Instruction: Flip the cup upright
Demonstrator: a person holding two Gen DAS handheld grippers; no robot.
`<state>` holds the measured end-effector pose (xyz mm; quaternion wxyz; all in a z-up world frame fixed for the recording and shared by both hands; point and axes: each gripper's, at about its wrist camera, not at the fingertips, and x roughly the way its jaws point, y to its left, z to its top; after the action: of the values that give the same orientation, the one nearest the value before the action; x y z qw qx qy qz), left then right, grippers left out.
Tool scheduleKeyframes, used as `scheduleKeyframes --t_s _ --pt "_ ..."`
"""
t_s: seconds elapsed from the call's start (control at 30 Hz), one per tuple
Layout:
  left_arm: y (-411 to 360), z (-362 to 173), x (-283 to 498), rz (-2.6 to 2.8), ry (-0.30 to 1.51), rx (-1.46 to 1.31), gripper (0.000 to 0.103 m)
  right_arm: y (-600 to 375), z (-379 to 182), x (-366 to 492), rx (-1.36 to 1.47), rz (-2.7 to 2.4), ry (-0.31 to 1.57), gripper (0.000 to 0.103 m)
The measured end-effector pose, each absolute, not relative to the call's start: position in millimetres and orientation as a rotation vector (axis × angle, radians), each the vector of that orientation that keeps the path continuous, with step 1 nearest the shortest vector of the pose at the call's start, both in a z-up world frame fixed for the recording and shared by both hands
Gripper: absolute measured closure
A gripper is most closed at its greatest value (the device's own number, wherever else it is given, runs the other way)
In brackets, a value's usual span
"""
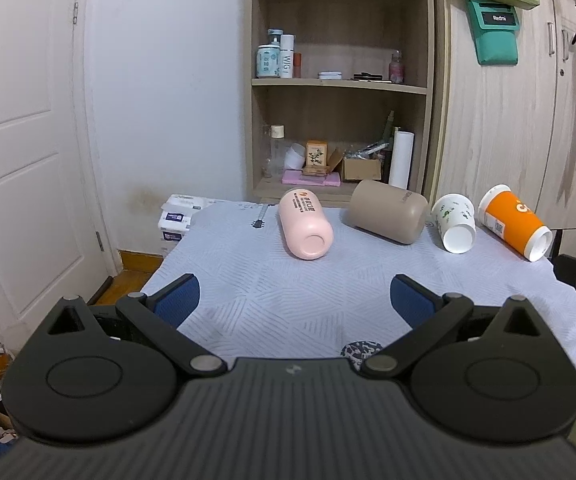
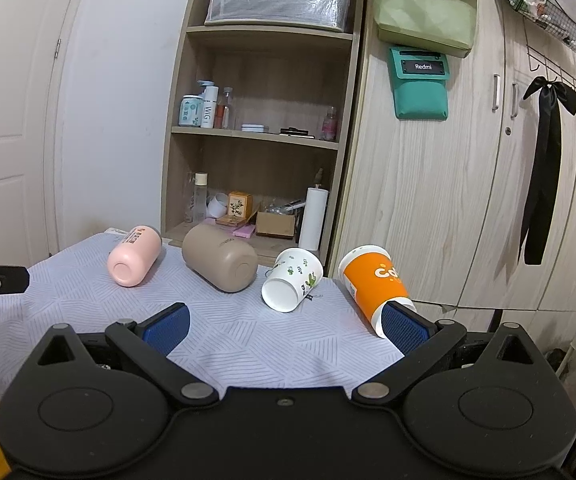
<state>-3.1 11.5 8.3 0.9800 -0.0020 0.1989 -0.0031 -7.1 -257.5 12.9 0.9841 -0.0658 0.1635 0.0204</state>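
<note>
Four cups lie on their sides in a row across a table covered with a pale patterned cloth (image 1: 288, 300): a pink cup (image 1: 305, 223) (image 2: 134, 255), a tan cup (image 1: 388, 211) (image 2: 220, 257), a white cup with green cactus print (image 1: 454, 223) (image 2: 292, 279), and an orange paper cup (image 1: 514, 227) (image 2: 374, 286). Their bases face me. My left gripper (image 1: 294, 294) is open and empty, short of the pink cup. My right gripper (image 2: 286, 324) is open and empty; its right finger (image 2: 404, 326) overlaps the orange cup's base in view.
An open wooden shelf unit (image 1: 340, 84) with bottles and boxes stands behind the table. A wardrobe (image 2: 468, 180) with a green pouch and a black ribbon is to the right. A white door (image 1: 20, 140) is at left. Tissue packs (image 1: 176, 218) sit at the table's far-left corner.
</note>
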Motion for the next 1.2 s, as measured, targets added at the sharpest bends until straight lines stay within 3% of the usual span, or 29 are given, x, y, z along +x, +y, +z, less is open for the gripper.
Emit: scheduleKeyframes --t_s 1.2 --pt "17.7 14.8 -6.6 0.002 0.392 -0.001 0.0 -251.9 14.8 -6.2 -0.158 0.046 0.334 0.0"
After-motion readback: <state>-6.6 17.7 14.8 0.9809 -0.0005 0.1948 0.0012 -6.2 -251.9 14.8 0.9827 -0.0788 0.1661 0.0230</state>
